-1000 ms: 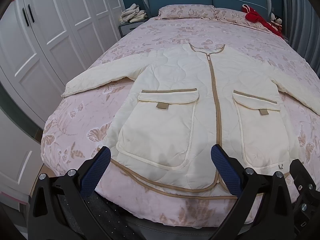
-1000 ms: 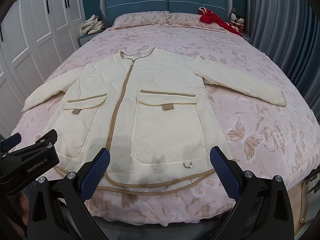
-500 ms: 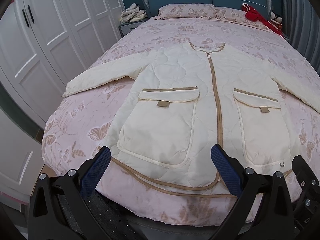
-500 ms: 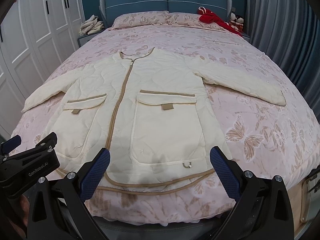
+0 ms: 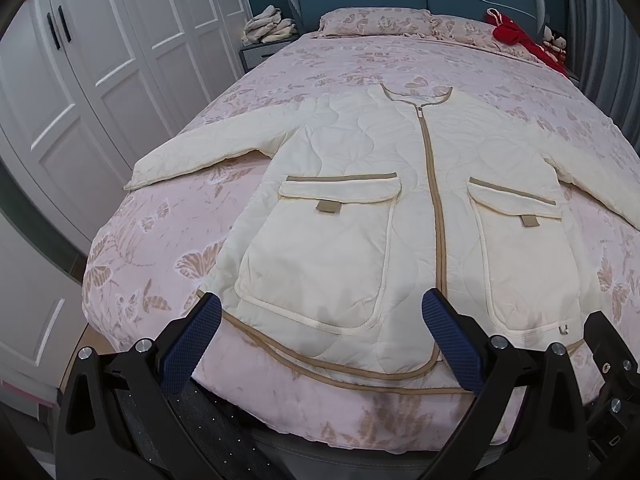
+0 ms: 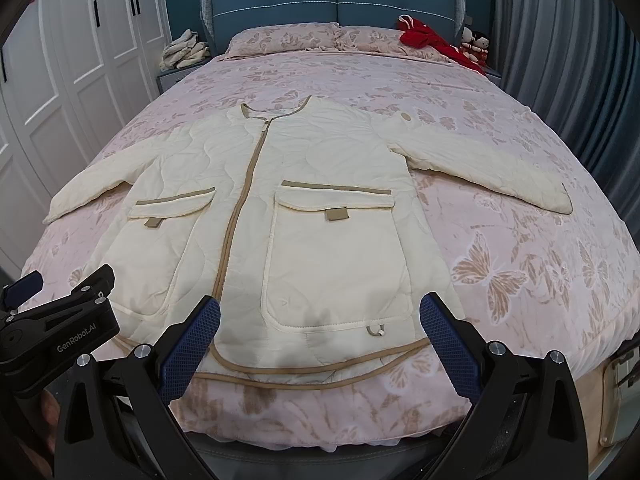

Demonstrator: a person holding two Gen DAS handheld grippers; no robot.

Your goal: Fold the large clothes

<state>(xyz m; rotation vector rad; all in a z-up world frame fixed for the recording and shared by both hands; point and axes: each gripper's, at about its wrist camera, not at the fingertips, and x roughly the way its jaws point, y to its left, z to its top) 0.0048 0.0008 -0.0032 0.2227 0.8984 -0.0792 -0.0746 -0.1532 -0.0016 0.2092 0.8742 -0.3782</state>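
A cream quilted jacket (image 5: 360,200) with tan trim, a zipped front and two flap pockets lies flat and face up on the bed, sleeves spread to both sides; it also shows in the right wrist view (image 6: 312,208). My left gripper (image 5: 320,340) is open and empty, above the hem over the left half of the jacket. My right gripper (image 6: 320,340) is open and empty, above the hem over the right pocket. The left gripper's body (image 6: 56,336) shows at the lower left of the right wrist view.
The bed (image 6: 520,272) has a pink butterfly-print cover and a blue headboard (image 6: 336,0). A red garment (image 6: 428,40) lies by the pillows. White wardrobes (image 5: 80,80) stand on the left, a nightstand with folded cloths (image 5: 268,32) beside them, grey curtains (image 6: 560,60) on the right.
Both grippers have drifted very slightly; the jacket lies as before and both grippers stay open.
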